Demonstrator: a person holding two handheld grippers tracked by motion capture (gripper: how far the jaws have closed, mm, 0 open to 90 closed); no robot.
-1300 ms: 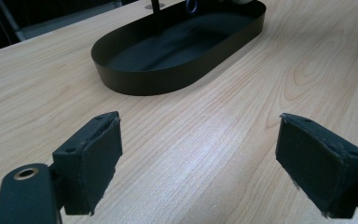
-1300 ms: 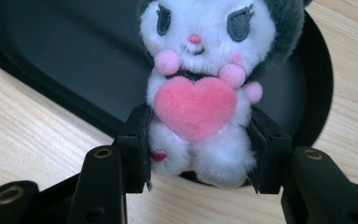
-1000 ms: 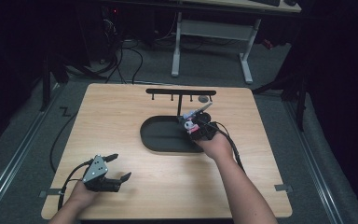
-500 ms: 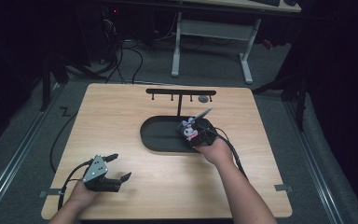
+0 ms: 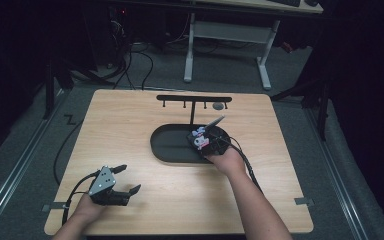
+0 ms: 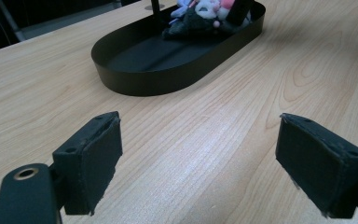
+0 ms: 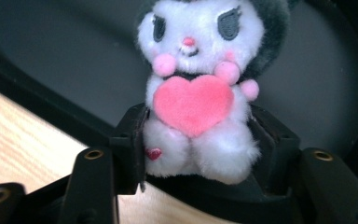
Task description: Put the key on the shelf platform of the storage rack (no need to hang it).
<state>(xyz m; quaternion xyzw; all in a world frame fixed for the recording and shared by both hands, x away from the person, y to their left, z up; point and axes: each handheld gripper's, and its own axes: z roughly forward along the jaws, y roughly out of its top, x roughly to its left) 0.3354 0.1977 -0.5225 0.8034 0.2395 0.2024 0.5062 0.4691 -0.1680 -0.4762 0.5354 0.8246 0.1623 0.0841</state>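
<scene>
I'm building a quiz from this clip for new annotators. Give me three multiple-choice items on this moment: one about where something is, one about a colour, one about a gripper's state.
1. Where is the plush toy?
A. over the black oval tray
B. on the bare wood beside the left gripper
C. hanging from the rack

2. What colour is the heart on the toy's front?
A. blue
B. pink
C. yellow

3. How is the left gripper?
A. shut on the toy
B. shut on nothing
C. open

Key: 1 A, the right gripper holds it above the tray's floor; 2 B, the right gripper view shows a pink heart; 3 C, its jaws stand wide apart over bare table.
</scene>
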